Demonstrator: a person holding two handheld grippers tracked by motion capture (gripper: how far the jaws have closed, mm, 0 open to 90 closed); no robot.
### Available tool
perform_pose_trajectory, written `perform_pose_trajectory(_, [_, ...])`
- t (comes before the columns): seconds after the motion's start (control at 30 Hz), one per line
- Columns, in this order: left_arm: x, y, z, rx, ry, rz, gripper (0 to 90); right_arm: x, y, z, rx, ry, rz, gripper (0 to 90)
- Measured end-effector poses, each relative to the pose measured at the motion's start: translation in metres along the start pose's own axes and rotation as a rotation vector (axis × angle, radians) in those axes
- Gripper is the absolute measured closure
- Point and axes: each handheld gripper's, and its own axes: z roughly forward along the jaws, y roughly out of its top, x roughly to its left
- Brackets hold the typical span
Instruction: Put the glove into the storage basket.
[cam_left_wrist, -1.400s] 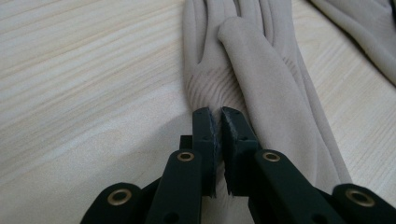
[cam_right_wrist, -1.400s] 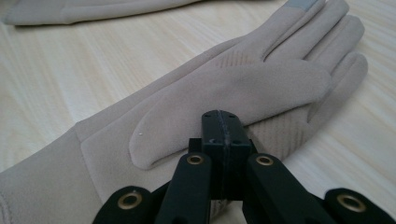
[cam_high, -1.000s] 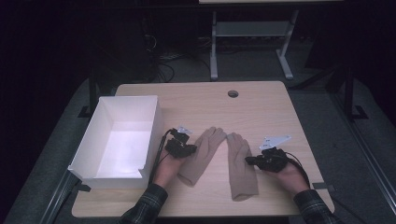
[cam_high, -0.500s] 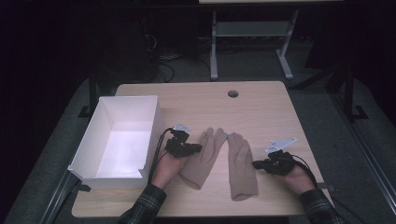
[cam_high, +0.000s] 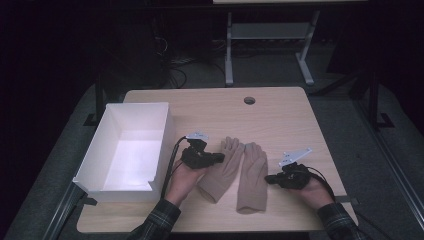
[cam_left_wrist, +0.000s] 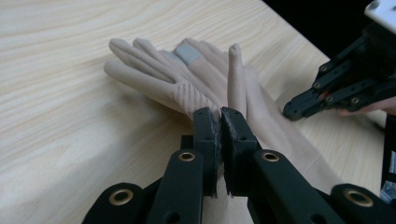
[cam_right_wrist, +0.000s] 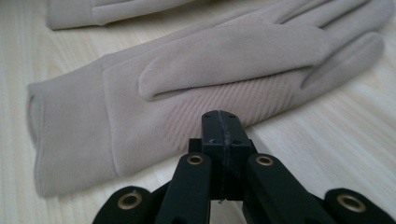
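Note:
Two beige gloves lie side by side on the wooden table, fingers pointing away from me. My left gripper (cam_high: 219, 158) (cam_left_wrist: 219, 114) is shut on the left glove (cam_high: 222, 170) (cam_left_wrist: 154, 70), pinching its ribbed near edge and holding that edge slightly off the table. My right gripper (cam_high: 268, 179) (cam_right_wrist: 222, 123) is shut with nothing in it, its tip just beside the thumb side of the right glove (cam_high: 252, 177) (cam_right_wrist: 210, 60). In the left gripper view the right gripper (cam_left_wrist: 299, 107) sits beyond the gloves.
A white open box (cam_high: 100, 145) stands at the left of the table (cam_high: 280, 115), close to my left hand. A cable hole (cam_high: 249, 100) is near the table's far edge. Beyond the table are a dark floor and a metal frame.
My left gripper has risen a little with the glove's edge pinched in it. The right hand has drawn back slightly from the right glove and then stayed put.

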Motion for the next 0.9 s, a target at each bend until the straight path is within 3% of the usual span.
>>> perform_pose_trajectory(0.27, [-0.005, 0.003, 0.002, -0.013, -0.007, 0.023, 84.9, 0.009, 0.008, 0.01, 0.004, 0.023, -0.024, 89.9])
perform_pose_trajectory(0.4, [-0.009, 0.003, 0.004, -0.013, 0.011, 0.047, 84.9, 0.012, 0.012, 0.015, 0.005, 0.028, -0.047, 90.0])
perform_pose_trajectory(0.5, [-0.012, 0.005, 0.003, 0.009, 0.102, 0.109, 84.9, 0.013, 0.014, 0.017, 0.006, 0.036, -0.046, 89.9])
perform_pose_trajectory(0.67, [-0.006, 0.003, 0.0, 0.038, 0.167, 0.129, 84.9, 0.013, 0.015, 0.018, 0.008, 0.041, -0.059, 89.9])
perform_pose_trajectory(0.9, [-0.014, 0.002, 0.009, 0.045, 0.144, 0.147, 84.6, 0.015, 0.016, 0.019, 0.005, 0.042, -0.062, 89.9])
